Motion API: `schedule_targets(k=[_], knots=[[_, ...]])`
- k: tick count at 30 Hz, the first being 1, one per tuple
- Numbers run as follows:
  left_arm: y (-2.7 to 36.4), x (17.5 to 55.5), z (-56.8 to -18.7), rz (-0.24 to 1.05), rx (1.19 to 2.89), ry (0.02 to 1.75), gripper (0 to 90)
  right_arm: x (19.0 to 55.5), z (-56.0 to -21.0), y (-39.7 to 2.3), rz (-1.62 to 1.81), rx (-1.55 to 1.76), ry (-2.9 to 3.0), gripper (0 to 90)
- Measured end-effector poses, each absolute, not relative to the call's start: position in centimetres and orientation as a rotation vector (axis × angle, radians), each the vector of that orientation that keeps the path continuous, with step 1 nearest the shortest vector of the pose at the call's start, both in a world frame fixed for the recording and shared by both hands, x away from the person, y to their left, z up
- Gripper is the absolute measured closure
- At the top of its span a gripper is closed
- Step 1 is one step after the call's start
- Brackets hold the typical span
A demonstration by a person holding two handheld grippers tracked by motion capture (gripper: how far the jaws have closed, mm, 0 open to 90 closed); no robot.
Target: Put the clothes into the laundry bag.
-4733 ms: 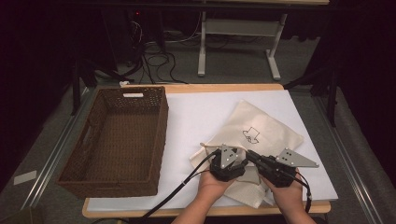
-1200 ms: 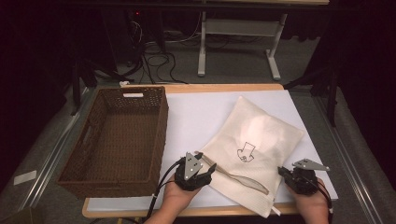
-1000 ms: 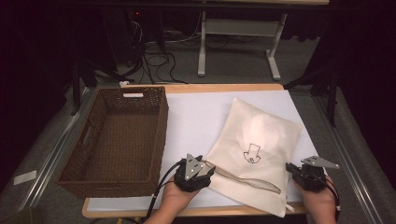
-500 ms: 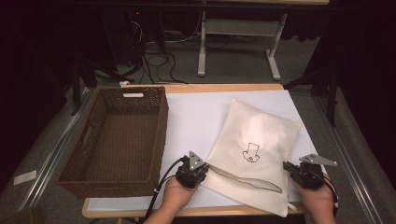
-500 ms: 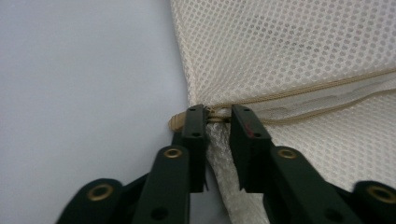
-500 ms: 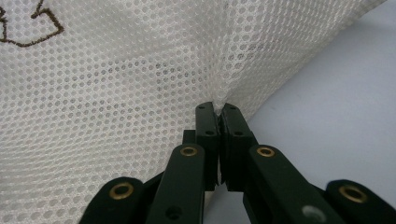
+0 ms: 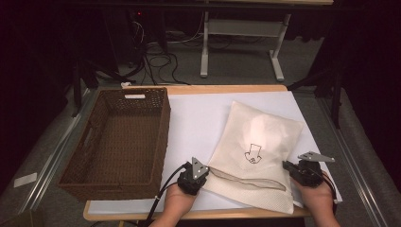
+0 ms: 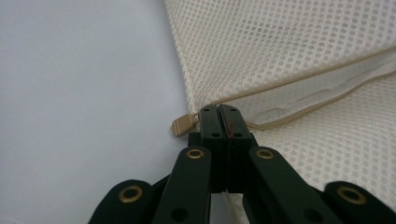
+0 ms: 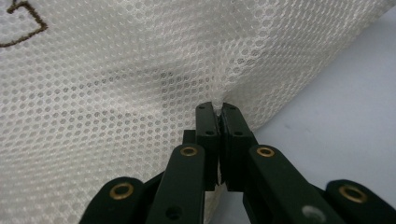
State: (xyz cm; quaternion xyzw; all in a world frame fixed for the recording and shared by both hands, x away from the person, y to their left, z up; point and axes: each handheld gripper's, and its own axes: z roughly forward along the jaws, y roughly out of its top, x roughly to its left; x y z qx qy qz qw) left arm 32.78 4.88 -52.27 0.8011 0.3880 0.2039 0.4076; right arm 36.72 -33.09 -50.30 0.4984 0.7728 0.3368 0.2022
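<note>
Dim lab room; a white sheet (image 7: 198,118) covers the wooden table, and a brown wicker basket (image 7: 118,137) sits at centre left of the high view. Cream mesh bag (image 7: 257,151) lies at centre right, zipper edge toward the bottom of the frame.

Change: left gripper (image 8: 219,112) jaws have just been closing and now stand pressed together on the bag's corner at the zipper's end, with the zipper pull (image 8: 183,125) just beside them, outside the jaws.

Right gripper (image 9: 218,109) is clamped on the mesh at the bag's lower right edge, as it was a second ago.

Judgement: both ends are now pinned, so lifting the bag or working the zipper can start.
</note>
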Motion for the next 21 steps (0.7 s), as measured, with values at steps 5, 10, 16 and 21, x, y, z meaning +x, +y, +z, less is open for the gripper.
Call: schedule_targets(k=[5,10,16,21], knots=[[5.6,31.8,-52.0,0.541,1.994,1.001,90.0,38.1,-50.3,-32.2,0.956,1.372,2.179,88.3],[6.8,30.6,-52.0,0.582,1.989,1.043,90.0,39.5,-50.3,-30.5,0.969,1.324,2.218,88.3],[7.9,28.5,-51.5,0.637,1.985,1.070,90.0,41.6,-50.3,-27.5,0.990,1.255,2.272,88.3],[7.7,27.3,-51.3,0.619,1.990,1.054,90.0,42.6,-50.1,-26.3,0.992,1.218,2.294,88.4]])
